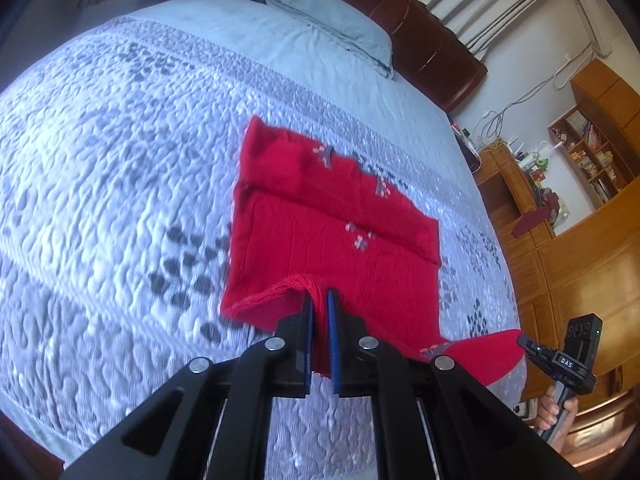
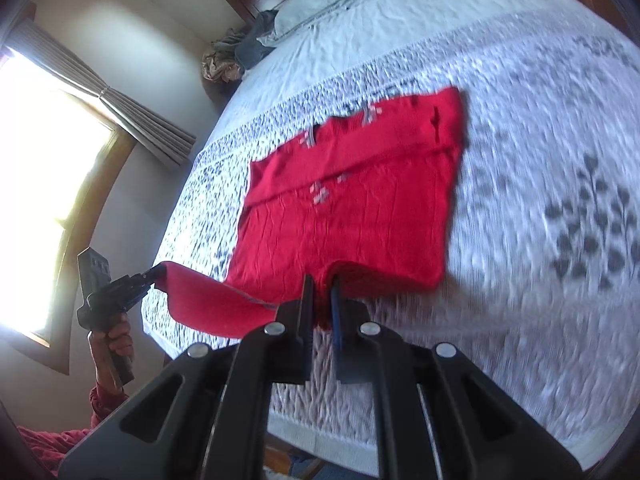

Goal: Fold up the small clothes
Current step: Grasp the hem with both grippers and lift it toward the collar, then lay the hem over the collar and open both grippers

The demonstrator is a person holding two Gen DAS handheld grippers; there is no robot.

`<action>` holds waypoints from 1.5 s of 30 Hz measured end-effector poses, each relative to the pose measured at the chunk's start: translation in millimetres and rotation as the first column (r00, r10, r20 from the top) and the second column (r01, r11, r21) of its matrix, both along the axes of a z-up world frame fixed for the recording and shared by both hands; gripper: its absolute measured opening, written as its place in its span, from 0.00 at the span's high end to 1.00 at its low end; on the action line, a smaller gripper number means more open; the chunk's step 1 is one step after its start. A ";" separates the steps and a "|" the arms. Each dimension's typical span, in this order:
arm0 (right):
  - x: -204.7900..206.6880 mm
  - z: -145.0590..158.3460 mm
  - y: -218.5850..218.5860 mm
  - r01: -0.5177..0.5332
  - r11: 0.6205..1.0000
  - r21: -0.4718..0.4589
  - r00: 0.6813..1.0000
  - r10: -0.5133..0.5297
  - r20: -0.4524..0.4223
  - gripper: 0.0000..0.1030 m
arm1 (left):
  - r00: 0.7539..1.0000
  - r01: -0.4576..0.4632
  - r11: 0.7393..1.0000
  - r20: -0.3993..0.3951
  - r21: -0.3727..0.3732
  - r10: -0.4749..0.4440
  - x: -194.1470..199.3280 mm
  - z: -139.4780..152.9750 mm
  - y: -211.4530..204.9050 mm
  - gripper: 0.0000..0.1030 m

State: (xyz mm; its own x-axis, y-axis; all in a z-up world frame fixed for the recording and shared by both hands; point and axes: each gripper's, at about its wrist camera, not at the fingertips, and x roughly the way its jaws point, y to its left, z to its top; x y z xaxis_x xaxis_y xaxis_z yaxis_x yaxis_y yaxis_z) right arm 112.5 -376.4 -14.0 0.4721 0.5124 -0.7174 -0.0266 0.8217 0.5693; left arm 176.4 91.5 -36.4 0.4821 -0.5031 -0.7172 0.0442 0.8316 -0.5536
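A small red knit sweater (image 1: 320,216) with grey and pink flower marks lies on the quilted bed, sleeves folded across its chest. My left gripper (image 1: 320,300) is shut on one corner of the near hem, lifted off the quilt. In the left wrist view my right gripper (image 1: 522,340) shows at lower right, pinching the other hem corner. In the right wrist view the sweater (image 2: 360,200) spreads ahead, and my right gripper (image 2: 322,284) is shut on its hem. My left gripper (image 2: 154,274) shows at the left there, with the raised hem hanging between the two.
The grey-white patterned quilt (image 1: 120,200) covers the bed around the sweater. A pale blue pillow (image 1: 340,24) and a dark headboard (image 1: 432,40) lie at the far end. Wooden cabinets (image 1: 580,240) stand to one side, a bright window (image 2: 48,184) with curtains to the other.
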 end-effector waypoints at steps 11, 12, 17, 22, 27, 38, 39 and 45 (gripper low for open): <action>101.1 12.2 -16.3 0.033 0.999 -0.027 0.999 -0.033 0.011 0.94 | 0.998 -0.047 0.999 0.039 -0.014 0.048 114.4 11.0 -15.9 0.94; 110.5 10.1 -18.3 0.037 0.999 -0.024 0.999 -0.037 0.005 0.94 | 0.998 -0.049 0.999 0.038 -0.014 0.050 124.9 8.7 -17.5 0.94; 166.0 -5.9 -29.4 0.064 0.998 -0.015 0.997 -0.065 -0.040 0.94 | 0.998 -0.058 0.998 0.037 0.020 0.057 179.0 -5.3 -31.0 0.94; 221.6 -26.9 -43.0 0.098 0.995 -0.007 0.991 -0.098 -0.093 0.94 | 0.998 -0.066 0.997 0.007 0.049 0.065 229.5 -31.5 -43.1 0.94; 275.0 -69.1 -54.3 0.126 0.992 -0.029 0.971 -0.129 -0.200 0.94 | 0.993 -0.087 0.993 -0.077 0.084 0.094 276.9 -74.5 -52.6 0.94; 333.1 -134.5 -68.0 0.206 0.977 -0.050 0.921 -0.210 -0.329 0.94 | 0.973 -0.104 0.985 -0.189 0.140 0.130 327.0 -129.4 -65.9 0.93; 334.1 -137.8 -69.0 0.211 0.976 -0.053 0.917 -0.217 -0.335 0.94 | 0.973 -0.103 0.985 -0.193 0.142 0.130 327.9 -132.2 -66.4 0.93; 339.5 -147.4 -73.5 0.220 0.973 -0.073 0.911 -0.232 -0.342 0.95 | 0.971 -0.104 0.985 -0.199 0.140 0.130 331.6 -144.5 -67.0 0.93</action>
State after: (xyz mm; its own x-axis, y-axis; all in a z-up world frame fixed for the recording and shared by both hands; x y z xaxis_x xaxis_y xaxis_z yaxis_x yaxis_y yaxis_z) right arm 452.0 -449.9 -161.4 0.2917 0.3951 -0.8711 0.3555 0.8006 0.4823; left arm 508.0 24.6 -180.9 0.3666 -0.3496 -0.8622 -0.1618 0.8887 -0.4291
